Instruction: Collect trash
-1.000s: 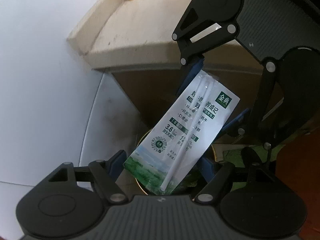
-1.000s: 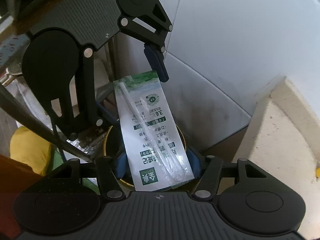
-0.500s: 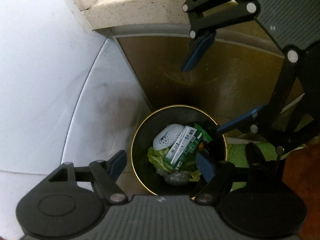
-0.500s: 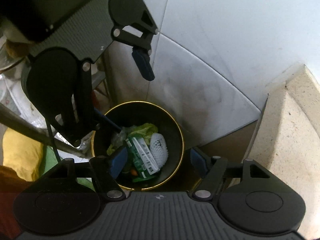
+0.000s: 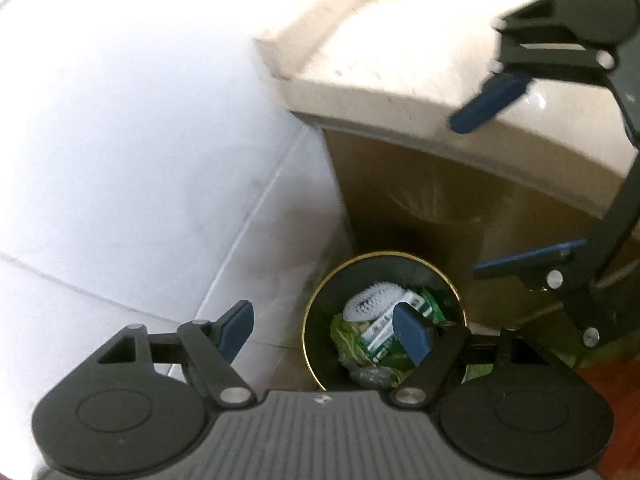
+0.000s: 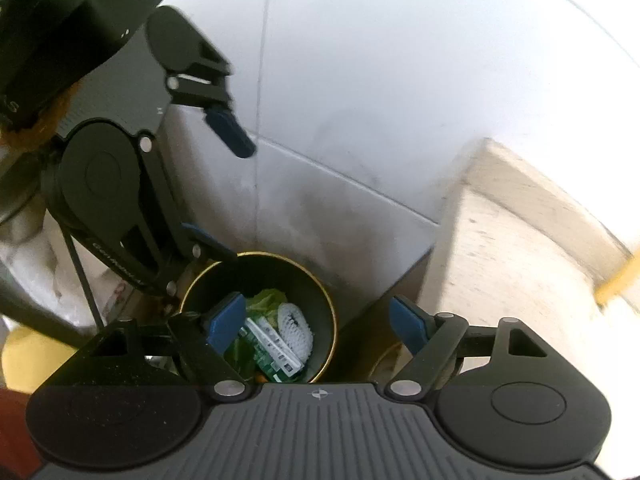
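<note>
Below, at the lower middle of both views, the gold-rimmed bin [image 5: 316, 364] sits by the white tiled wall [image 5: 120, 160]. Inside lie green leaves [image 6: 268, 300], a white foam net [image 6: 296, 326] and the flattened milk carton [image 6: 272, 340]. I judge the carton light, thin and bendy, best pinched across a short edge. My left gripper [image 5: 326, 326] stands apart, empty; my right gripper [image 6: 316, 324] is opening, nothing between.

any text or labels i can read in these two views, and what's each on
Print on the green and white carton in the bin: too small and blurred to read.
Pale lettering on the left gripper's black arm, seen in the right wrist view: blurred, not readable.
Red mark on the white bag beside the bin: unreadable.
Nothing else carries text.
</note>
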Action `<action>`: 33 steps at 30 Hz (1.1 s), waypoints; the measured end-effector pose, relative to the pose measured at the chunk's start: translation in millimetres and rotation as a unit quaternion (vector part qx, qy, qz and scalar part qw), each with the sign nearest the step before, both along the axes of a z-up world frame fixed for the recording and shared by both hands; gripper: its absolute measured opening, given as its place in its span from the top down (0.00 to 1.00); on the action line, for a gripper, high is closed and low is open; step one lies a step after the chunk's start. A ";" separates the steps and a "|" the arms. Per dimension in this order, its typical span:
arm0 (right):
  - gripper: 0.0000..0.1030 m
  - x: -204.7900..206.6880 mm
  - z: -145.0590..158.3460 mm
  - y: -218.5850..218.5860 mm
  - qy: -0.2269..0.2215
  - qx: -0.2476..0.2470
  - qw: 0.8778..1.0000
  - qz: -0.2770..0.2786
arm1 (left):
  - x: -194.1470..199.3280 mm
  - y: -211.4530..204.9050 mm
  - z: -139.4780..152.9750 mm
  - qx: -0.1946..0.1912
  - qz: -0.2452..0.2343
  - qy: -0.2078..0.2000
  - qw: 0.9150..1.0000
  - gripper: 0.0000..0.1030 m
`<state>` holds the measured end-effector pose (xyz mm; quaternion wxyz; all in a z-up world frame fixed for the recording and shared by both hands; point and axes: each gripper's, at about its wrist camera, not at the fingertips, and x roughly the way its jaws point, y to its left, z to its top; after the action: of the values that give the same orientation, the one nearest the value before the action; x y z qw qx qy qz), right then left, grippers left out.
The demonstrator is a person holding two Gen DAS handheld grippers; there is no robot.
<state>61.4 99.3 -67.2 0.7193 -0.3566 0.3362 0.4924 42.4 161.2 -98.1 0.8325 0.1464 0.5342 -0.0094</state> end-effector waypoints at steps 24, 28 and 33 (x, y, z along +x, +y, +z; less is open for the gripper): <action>0.12 -47.0 44.7 -104.2 -0.014 0.123 0.970 -0.210 | -66.9 -69.9 76.4 -0.038 0.115 -0.101 0.987 0.28; 0.11 -62.6 47.0 -124.0 -0.017 0.149 0.957 -0.247 | -78.9 -86.2 88.1 -0.039 0.115 -0.124 0.985 0.27; 0.09 -81.2 52.0 -149.3 -0.020 0.179 0.938 -0.296 | -91.0 -98.7 96.8 -0.072 0.121 -0.145 0.979 0.23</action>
<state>-19.7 -50.0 -15.2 0.8911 -0.1165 0.3182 0.3020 -48.5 62.5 -1.3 0.9046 0.0201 0.4191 0.0748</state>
